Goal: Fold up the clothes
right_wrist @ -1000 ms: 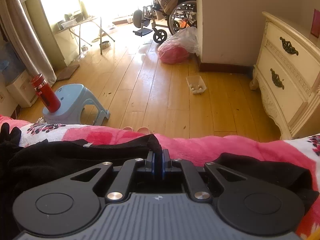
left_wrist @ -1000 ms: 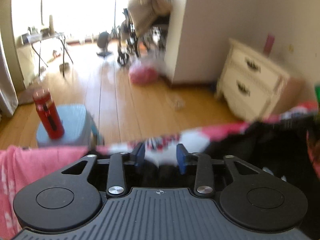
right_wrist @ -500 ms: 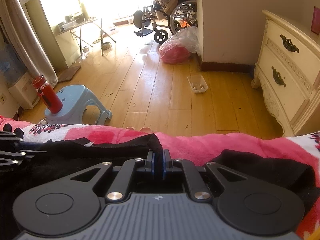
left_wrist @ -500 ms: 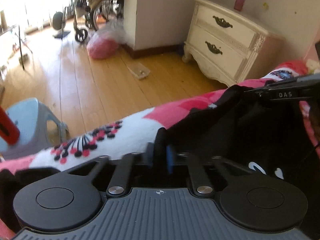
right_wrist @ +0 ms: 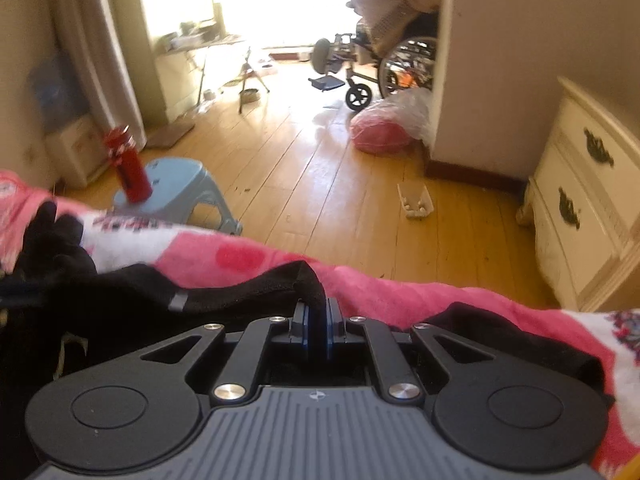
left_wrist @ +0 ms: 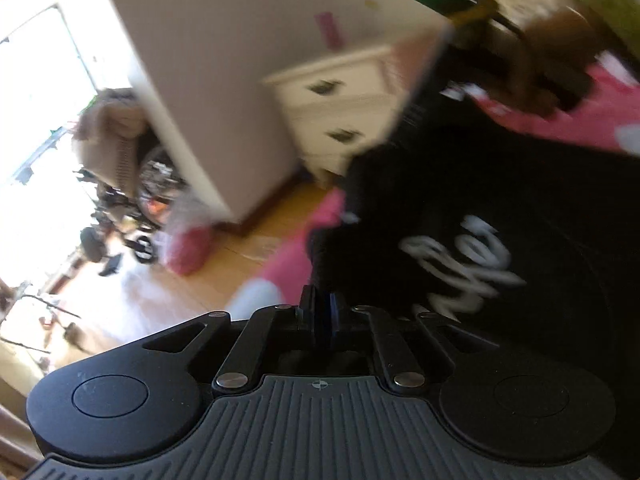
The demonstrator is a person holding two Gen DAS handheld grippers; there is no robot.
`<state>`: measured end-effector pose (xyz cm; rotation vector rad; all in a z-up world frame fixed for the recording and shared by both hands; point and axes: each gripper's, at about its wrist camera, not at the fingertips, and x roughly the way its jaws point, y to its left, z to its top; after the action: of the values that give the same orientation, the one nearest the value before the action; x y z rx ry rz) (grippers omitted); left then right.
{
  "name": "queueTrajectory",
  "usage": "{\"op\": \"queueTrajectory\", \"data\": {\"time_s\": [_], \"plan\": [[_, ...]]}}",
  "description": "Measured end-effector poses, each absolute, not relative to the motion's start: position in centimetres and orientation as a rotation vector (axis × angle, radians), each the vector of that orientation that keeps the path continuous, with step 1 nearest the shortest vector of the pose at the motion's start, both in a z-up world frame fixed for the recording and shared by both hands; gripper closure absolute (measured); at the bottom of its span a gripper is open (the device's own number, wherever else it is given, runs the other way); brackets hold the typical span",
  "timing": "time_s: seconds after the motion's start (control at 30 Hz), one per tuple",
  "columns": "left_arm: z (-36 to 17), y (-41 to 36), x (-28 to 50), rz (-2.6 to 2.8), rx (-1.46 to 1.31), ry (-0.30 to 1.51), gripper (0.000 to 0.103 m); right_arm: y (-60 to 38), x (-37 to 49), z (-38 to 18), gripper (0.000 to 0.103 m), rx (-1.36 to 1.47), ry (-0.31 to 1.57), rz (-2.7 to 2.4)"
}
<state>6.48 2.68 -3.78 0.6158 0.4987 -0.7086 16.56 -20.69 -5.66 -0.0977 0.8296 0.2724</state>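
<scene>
Pink blanket (right_wrist: 400, 292) over wooden floor (right_wrist: 320, 184); both tools pinch the black garment (right_wrist: 240, 292).

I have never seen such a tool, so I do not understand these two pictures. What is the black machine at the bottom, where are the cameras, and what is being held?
There is no robot. A person holds a hand tool with two fingers in each hand, and a wide camera on each tool looks forward along them.

The left gripper shows in the blurred picture, the right gripper in the sharp one. Both pinch the same black garment, the right on a thick hem. The left fingers were just opening slightly, cloth still between them.

The garment lies on a pink blanket, probably over a bed. Behind are a wood floor, a blue stool and a cream dresser.
</scene>
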Motion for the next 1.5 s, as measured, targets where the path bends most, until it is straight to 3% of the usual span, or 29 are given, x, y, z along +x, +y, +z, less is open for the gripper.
{"op": "queueTrajectory", "data": {"time_s": [0.03,0.13,0.4,0.53,0.6,0.77,0.8,0.83,0.87,0.93,0.97,1.13,1.23,1.27,1.33,1.5], "plan": [[-4.0,2.9,6.1,-0.728,0.604,0.526,0.076,-20.4,16.4,-5.7,0.095,-0.116,0.83,0.278],[-3.9,3.6,5.4,-0.779,0.539,0.583,0.069,-19.7,15.9,-5.9,0.095,-0.161,0.833,0.29],[-1.7,4.5,6.7,-0.813,0.478,0.556,0.061,-19.9,16.0,-6.3,0.095,-0.158,0.839,0.289],[-1.0,4.5,8.5,-0.796,0.487,0.528,0.042,-20.1,15.9,-6.4,0.095,-0.157,0.842,0.289],[-1.5,4.3,10.6,-0.815,0.491,0.595,0.037,-20.1,15.9,-6.5,0.095,-0.156,0.843,0.288],[-2.9,4.5,15.4,-0.83,0.428,0.777,0.039,-20.0,15.9,-6.5,0.094,-0.156,0.847,0.285],[-3.0,4.8,16.0,-0.829,0.392,0.802,0.045,-19.9,15.9,-6.5,0.094,-0.157,0.847,0.285],[-3.0,5.2,16.3,-0.827,0.364,0.812,0.06,-20.0,15.9,-6.5,0.094,-0.158,0.847,0.284],[-3.0,5.6,16.2,-0.823,0.343,0.807,0.067,-19.9,15.9,-6.5,0.094,-0.157,0.847,0.284],[-2.8,6.4,15.4,-0.803,0.327,0.788,0.091,-19.9,16.0,-6.5,0.094,-0.155,0.847,0.284],[-2.6,6.8,14.8,-0.792,0.333,0.77,0.095,-19.9,15.9,-6.5,0.094,-0.154,0.847,0.284],[-0.4,9.3,11.1,-0.761,0.372,0.673,0.097,-20.0,15.9,-6.6,0.094,-0.157,0.848,0.283],[-0.4,10.0,9.4,-0.815,0.424,0.739,0.094,-20.0,15.9,-6.6,0.094,-0.163,0.85,0.283],[-0.7,10.0,9.0,-0.836,0.455,0.777,0.091,-20.0,15.9,-6.6,0.094,-0.165,0.85,0.283],[-1.4,9.9,8.0,-0.857,0.53,0.819,0.077,-20.0,15.9,-6.6,0.093,-0.169,0.851,0.283],[-0.5,10.0,7.7,-0.832,0.506,0.773,0.071,-19.8,15.9,-6.6,0.093,-0.179,0.854,0.281]]}}
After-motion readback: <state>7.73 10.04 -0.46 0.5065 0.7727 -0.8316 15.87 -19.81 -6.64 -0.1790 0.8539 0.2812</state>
